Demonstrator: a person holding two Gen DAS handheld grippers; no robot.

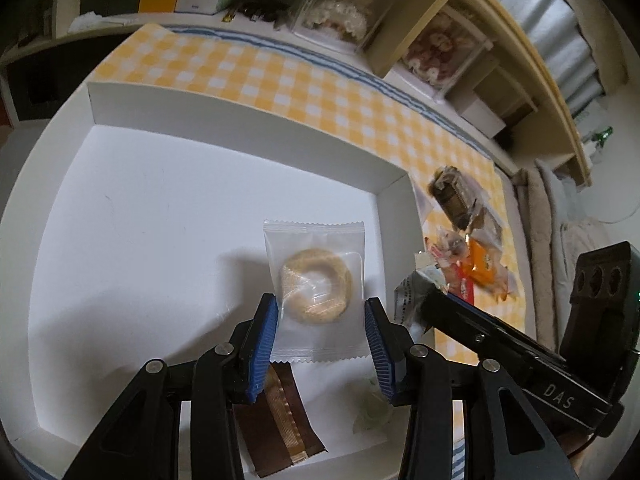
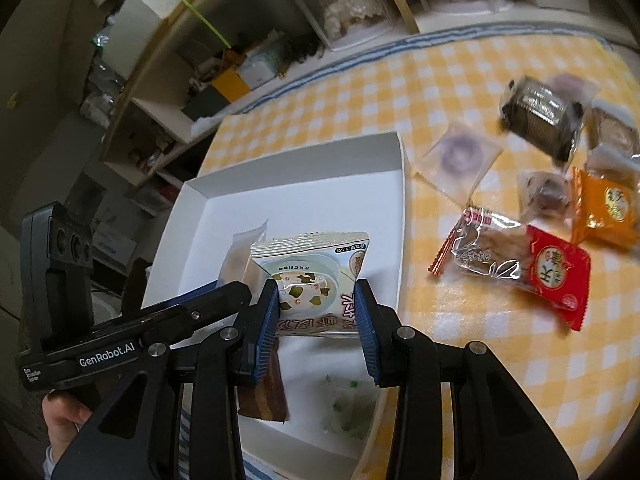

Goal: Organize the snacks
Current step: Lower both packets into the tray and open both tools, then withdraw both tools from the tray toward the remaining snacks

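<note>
A white shallow box [image 1: 224,108] sits on the yellow checked cloth. My left gripper [image 1: 322,326] is shut on a clear packet with a ring cookie [image 1: 316,286], held over the box floor. A brown striped packet [image 1: 280,416] and a pale wrapped sweet [image 1: 372,408] lie in the box below it. My right gripper [image 2: 316,308] is shut on a silver soup packet [image 2: 316,276] and holds it over the box [image 2: 296,152]. The brown packet [image 2: 268,392] and the pale green-speckled sweet [image 2: 344,408] lie under it. The left gripper's body [image 2: 100,344] shows at the left there.
Loose snacks lie on the cloth right of the box: a red-and-clear packet [image 2: 516,268], an orange packet [image 2: 608,208], a purple ring cookie [image 2: 456,160], a dark biscuit pack [image 2: 540,116]. Shelves with clear boxes [image 1: 348,4] stand behind the table.
</note>
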